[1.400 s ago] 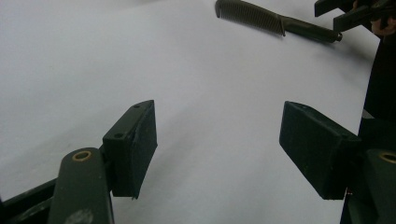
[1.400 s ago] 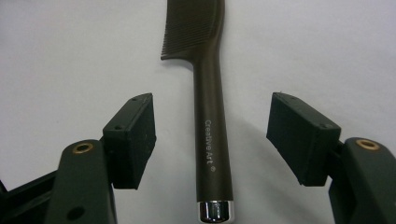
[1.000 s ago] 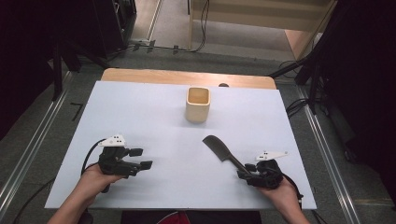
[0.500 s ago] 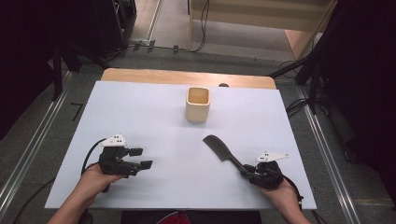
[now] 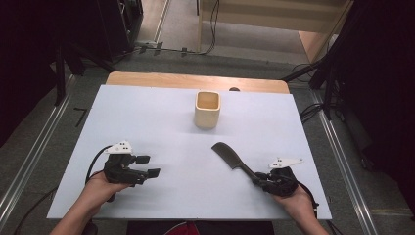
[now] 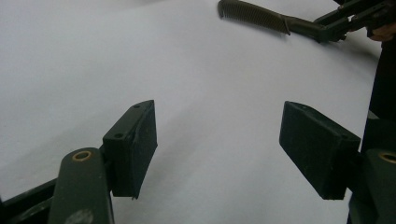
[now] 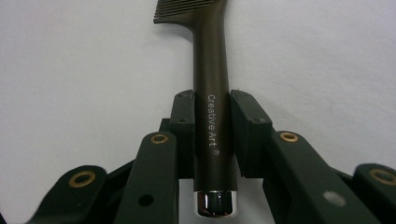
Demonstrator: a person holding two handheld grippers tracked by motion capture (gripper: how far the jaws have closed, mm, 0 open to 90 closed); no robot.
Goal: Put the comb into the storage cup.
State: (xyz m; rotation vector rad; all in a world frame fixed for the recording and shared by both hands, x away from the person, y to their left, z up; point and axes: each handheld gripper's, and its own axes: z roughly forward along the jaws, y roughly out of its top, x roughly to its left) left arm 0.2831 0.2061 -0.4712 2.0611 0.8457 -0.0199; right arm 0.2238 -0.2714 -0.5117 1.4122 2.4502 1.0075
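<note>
A dark comb (image 5: 234,157) lies on the white sheet (image 5: 147,112), teeth end pointing up-left towards the middle. My right gripper (image 5: 258,178) at the front right is shut on its handle; its jaws have just been closing with the handle between them. In the right gripper view both pads press the handle (image 7: 212,70) of the comb from either side, the chrome end cap towards me. My left gripper (image 5: 148,165) rests at the front left, open with nothing between its jaws (image 6: 217,144). The left gripper view has the comb (image 6: 254,16) farther off.
A beige square cup (image 5: 207,109) stands upright at the back centre of the sheet. A wooden table edge (image 5: 195,81) runs behind it. Metal rails and cables lie on the floor to both sides.
The right gripper's jaws have narrowed onto the comb's handle. Both hands and the comb stay where they were.
</note>
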